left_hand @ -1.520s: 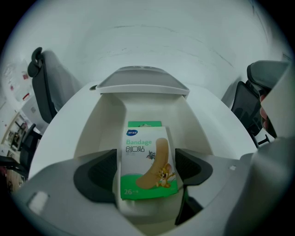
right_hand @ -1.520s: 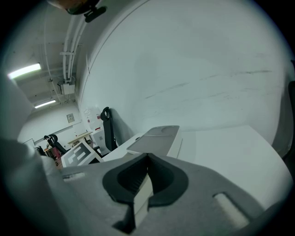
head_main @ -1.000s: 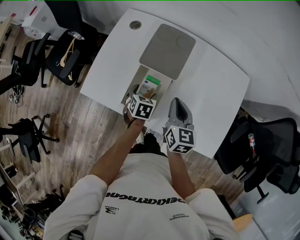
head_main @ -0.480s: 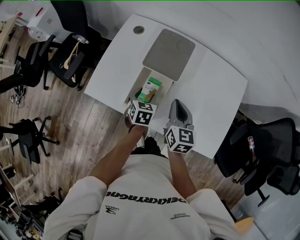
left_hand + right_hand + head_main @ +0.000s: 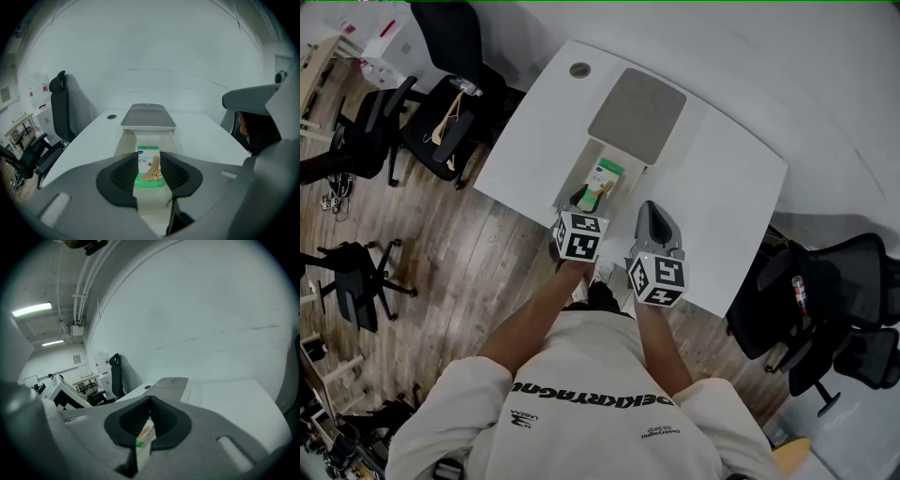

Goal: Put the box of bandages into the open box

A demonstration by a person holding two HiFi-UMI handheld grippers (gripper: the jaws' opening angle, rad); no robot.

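The green-and-white box of bandages point(image 5: 602, 180) lies flat inside the open box point(image 5: 577, 169), whose grey lid point(image 5: 637, 103) is folded back on the white table. My left gripper point(image 5: 581, 201) hovers just short of the open box's near end. Its jaws are closing with nothing between them. The left gripper view shows the bandage box point(image 5: 149, 168) through the gap between the left gripper's point(image 5: 149, 156) jaws, beyond the pads and untouched. My right gripper point(image 5: 649, 212) rests to the right of the open box, shut and empty. Only a thin slit shows at the right gripper point(image 5: 150, 402).
A round cable hole point(image 5: 580, 69) sits at the table's far left corner. Black office chairs stand left of the table point(image 5: 441, 112) and at the right point(image 5: 825, 291). The table's near edge point(image 5: 609, 258) runs just under both grippers, with wood floor below.
My left gripper has pulled back toward me out of the open box, leaving the bandage box lying inside. The right gripper has stayed put.
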